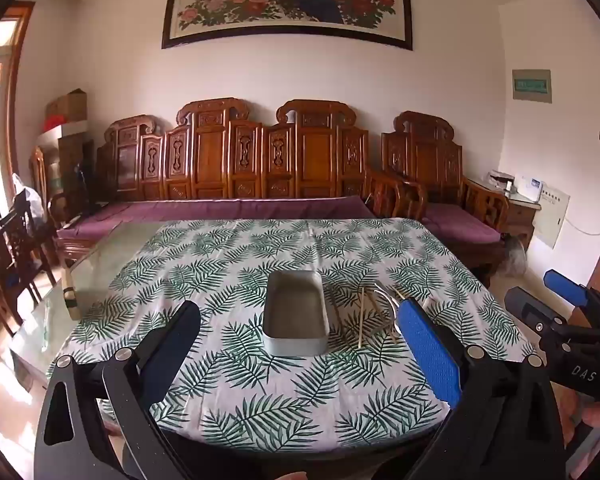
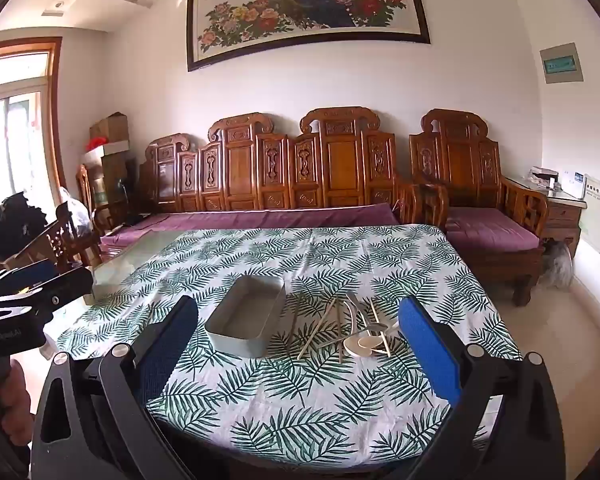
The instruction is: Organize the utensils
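Observation:
A grey metal rectangular box sits open and empty in the middle of the leaf-print tablecloth; it also shows in the right wrist view. To its right lies a loose pile of utensils: pale chopsticks, a metal spoon and a white spoon. In the left wrist view the chopsticks show, partly hidden by my right finger. My left gripper is open and empty, held above the near table edge. My right gripper is open and empty too, back from the pile.
The tablecloth covers a glass-topped table. A brush lies on the bare glass at the left. A carved wooden sofa with purple cushions stands behind the table. Wooden chairs stand at the left.

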`<state>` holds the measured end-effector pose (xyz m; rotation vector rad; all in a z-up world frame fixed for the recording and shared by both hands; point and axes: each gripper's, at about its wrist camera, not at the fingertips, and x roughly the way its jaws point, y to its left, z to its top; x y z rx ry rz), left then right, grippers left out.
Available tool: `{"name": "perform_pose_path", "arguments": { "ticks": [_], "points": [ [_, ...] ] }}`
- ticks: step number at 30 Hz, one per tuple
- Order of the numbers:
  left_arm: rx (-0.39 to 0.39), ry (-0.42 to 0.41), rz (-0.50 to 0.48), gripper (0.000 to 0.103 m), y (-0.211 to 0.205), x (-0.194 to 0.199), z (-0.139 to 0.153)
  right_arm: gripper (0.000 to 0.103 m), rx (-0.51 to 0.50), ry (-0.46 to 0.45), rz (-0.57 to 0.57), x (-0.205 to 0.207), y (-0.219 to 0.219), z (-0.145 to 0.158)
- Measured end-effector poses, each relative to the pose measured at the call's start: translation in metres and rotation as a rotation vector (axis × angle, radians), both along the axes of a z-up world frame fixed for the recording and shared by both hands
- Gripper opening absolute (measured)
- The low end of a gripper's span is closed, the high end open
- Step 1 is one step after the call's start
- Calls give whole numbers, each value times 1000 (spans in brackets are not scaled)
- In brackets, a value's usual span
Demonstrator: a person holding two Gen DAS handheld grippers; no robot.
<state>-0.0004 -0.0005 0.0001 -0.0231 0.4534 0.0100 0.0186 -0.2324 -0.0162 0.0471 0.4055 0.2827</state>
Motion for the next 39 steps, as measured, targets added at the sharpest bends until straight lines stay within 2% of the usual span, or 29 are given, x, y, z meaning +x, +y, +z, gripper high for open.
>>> {"name": "perform_pose_path", "arguments": {
  "ticks": [14, 39],
  "points": [
    [2, 1, 1, 96, 0, -1, 1, 100, -3, -3, 0, 0, 0, 0],
    [6, -21, 2, 96, 0, -2, 22, 100, -3, 0, -1, 0, 0, 0]
  ]
}}
